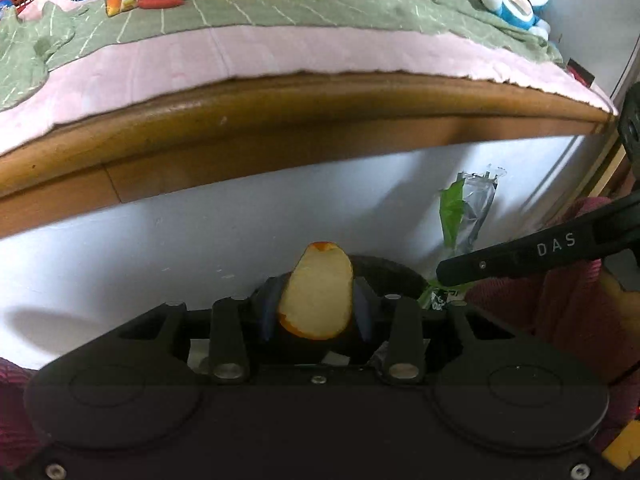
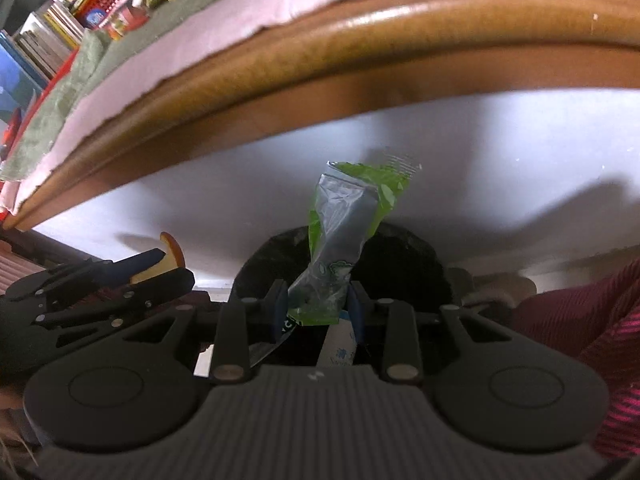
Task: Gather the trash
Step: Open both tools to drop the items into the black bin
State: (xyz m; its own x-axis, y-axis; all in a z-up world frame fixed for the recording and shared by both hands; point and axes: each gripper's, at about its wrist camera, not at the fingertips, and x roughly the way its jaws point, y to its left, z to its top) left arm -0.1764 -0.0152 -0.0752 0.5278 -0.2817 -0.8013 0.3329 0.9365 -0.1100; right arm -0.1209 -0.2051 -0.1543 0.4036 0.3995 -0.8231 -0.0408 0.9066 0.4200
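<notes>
Left gripper pinching bitten apple slice, right gripper clamped on green-and-silver snack wrapper, both held above black-lined bin, beside wooden bed frame.

Green wrapper pinched in right tongs above black bin

Both wrist views are moderately bright but soft, with strong fisheye bending: the wooden bed frame arcs across each picture, and the corners darken. The white floor is the brightest area and looks a little washed out. Soft grey shadows lie on it at the left edge of the left view and at the right of the right view. A pale sheen runs along the frame's rounded edge. The books are blurred.
</notes>
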